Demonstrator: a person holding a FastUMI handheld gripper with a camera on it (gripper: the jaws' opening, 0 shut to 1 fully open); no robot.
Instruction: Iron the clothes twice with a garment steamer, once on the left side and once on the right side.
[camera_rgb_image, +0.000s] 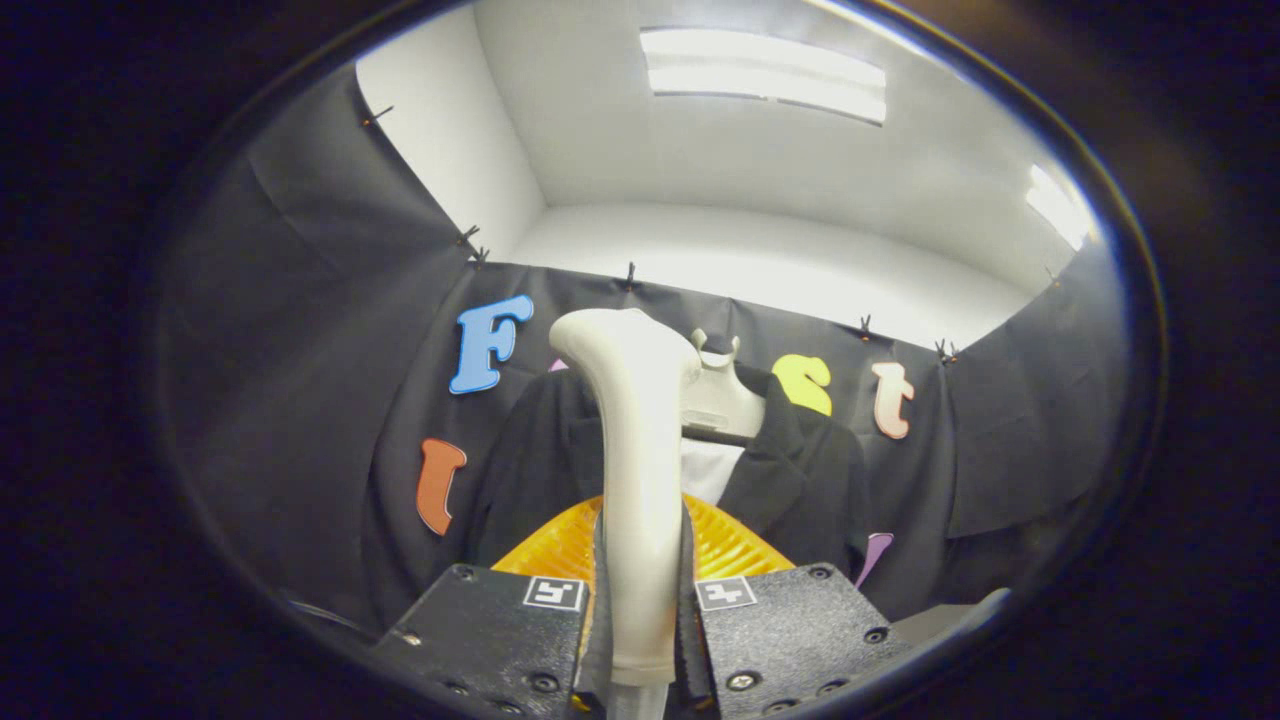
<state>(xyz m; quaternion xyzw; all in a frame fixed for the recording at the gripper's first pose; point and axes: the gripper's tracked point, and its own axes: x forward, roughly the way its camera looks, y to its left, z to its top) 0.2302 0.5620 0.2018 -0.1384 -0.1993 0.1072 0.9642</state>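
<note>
A cream-white garment steamer (634, 440) stands upright between my fingers, its curved head rising above them. My gripper (640, 590) is shut on the steamer's handle, both fingers pressing its sides. Beyond the steamer a dark jacket (800, 470) hangs on a hanger (715, 350) over a white shirt front (712, 468) against the booth's black cloth wall. The steamer's body covers the jacket's middle; its left shoulder (540, 440) and right lapel show on either side.
An orange ribbed surface (730, 545) lies just ahead of the fingers, behind the steamer's handle. Black cloth walls (300, 350) enclose the booth left, back and right. A pale tabletop edge (940, 620) shows at the lower right.
</note>
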